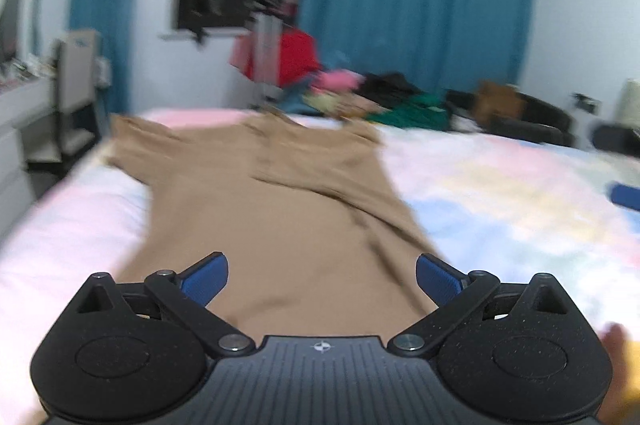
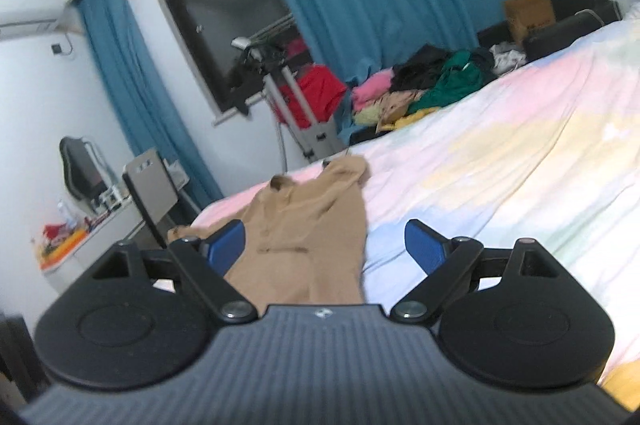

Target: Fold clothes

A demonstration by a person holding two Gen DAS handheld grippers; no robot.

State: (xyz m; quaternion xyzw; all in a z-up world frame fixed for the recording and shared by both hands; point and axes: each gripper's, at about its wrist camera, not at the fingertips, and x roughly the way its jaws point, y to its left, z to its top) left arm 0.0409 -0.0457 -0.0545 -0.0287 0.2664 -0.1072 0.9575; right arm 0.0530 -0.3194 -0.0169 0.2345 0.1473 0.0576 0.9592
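Note:
A tan garment (image 1: 280,209) lies spread lengthwise on the pastel bedsheet (image 1: 500,193), with one side folded in over the middle. My left gripper (image 1: 322,279) is open and empty, above the garment's near end. In the right wrist view the same tan garment (image 2: 308,225) runs away from me on the bed (image 2: 500,165). My right gripper (image 2: 324,245) is open and empty above its near end, with the garment's right edge between the fingers. The other gripper's blue pad (image 1: 624,197) shows at the right edge of the left wrist view.
A pile of mixed clothes (image 2: 432,85) lies at the bed's far side, also in the left wrist view (image 1: 380,97). A drying rack with a red garment (image 2: 312,97) stands by the window. A chair (image 2: 152,193) and white desk (image 2: 80,245) stand left of the bed.

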